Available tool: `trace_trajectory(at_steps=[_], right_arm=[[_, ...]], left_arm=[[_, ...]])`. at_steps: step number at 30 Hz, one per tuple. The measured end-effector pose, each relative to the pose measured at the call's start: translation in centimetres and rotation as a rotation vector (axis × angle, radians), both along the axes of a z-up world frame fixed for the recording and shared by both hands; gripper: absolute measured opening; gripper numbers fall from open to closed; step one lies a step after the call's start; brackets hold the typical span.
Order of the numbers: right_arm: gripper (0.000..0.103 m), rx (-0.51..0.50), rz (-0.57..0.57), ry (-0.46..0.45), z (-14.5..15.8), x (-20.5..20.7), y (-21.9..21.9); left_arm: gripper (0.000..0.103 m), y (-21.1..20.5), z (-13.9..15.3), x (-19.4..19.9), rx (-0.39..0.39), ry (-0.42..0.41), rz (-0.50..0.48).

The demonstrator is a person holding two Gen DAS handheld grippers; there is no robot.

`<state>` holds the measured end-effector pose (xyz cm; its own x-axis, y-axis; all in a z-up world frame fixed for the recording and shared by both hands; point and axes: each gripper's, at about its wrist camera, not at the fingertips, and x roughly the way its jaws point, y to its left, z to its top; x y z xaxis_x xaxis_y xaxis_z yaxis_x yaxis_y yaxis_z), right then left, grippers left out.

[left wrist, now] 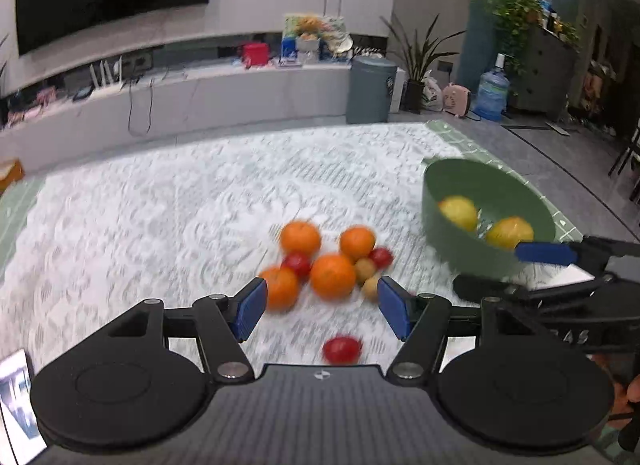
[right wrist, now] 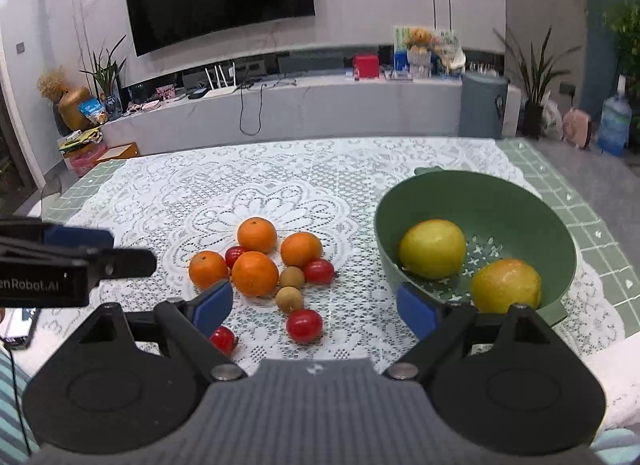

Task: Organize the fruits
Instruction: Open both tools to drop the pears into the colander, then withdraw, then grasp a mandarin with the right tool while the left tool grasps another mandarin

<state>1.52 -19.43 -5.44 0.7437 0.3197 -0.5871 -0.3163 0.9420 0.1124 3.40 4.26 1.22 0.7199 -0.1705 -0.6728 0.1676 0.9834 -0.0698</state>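
While both my grippers, left [left wrist: 322,307] and right [right wrist: 316,307], hang spread and empty, I judge an orange [right wrist: 255,273] comes next, bound for the bowl [right wrist: 520,201].

In the left wrist view motion blur smears the oranges [left wrist: 316,261]. Beside them in the right wrist view, the right gripper's blue finger [right wrist: 212,307] half hides a red tomato [right wrist: 223,339], and its frame covers the green bowl's [right wrist: 520,201] near rim.

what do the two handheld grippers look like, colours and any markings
Both the left gripper and the right gripper are matte black, with blue pads on two linked fingers, round disc housings, silver pivot bolts and a ribbed grey centre plate. White lettering runs along the side of each body.
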Motion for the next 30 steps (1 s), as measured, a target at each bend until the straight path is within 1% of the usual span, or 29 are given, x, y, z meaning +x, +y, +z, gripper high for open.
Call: trace_trajectory(at_steps=[2,4,5,7,10,13,17,19,20,22,24,26,30], right_arm=[[0.082,0.001,0.004,-0.014,-0.4,-0.6,0.4],[0.073,0.001,0.008,-0.018,-0.9,-0.9,0.8],[0.073,-0.003,0.016,-0.022,-1.2,-1.0,1.0],[0.07,-0.019,0.037,-0.031,-2.0,-1.3,1.5],[0.063,-0.041,0.055,-0.018,-3.2,-1.4,2.1],[0.062,-0.062,0.057,-0.006,-3.9,-1.2,2.4],[0.062,-0.083,0.065,-0.025,-4.2,-0.3,3.1],[0.062,-0.091,0.07,-0.022,-4.4,0.6,3.4],[0.061,-0.094,0.077,-0.018,-4.5,1.1,3.6],[0.055,-0.102,0.097,-0.014,-4.7,1.9,4.0],[0.052,-0.12,0.12,-0.015,-5.0,2.8,4.6],[0.052,-0.13,0.144,-0.023,-5.1,3.4,5.3],[0.052,-0.158,0.187,-0.036,-5.5,4.7,6.5]], left_arm=[[0.074,0.8,-0.9,-0.4,-0.003,0.031,0.014],[0.074,1.5,-1.6,-0.9,-0.007,0.046,0.034],[0.074,1.8,-2.0,-0.9,-0.017,0.054,0.048],[0.074,2.3,-2.7,-1.3,-0.049,0.058,0.062],[0.071,2.4,-3.7,-1.6,-0.063,0.051,0.066],[0.07,2.1,-4.5,-1.5,-0.058,0.045,0.065],[0.07,1.8,-5.2,-0.6,-0.048,0.044,0.074],[0.067,1.8,-5.5,0.1,-0.04,0.042,0.082],[0.063,1.9,-5.6,0.5,-0.036,0.044,0.089],[0.06,2.3,-5.9,1.4,-0.043,0.06,0.104],[0.059,2.8,-6.1,2.2,-0.057,0.075,0.114],[0.059,3.0,-6.3,2.9,-0.061,0.08,0.11],[0.059,2.9,-6.4,4.3,-0.044,0.071,0.085]])
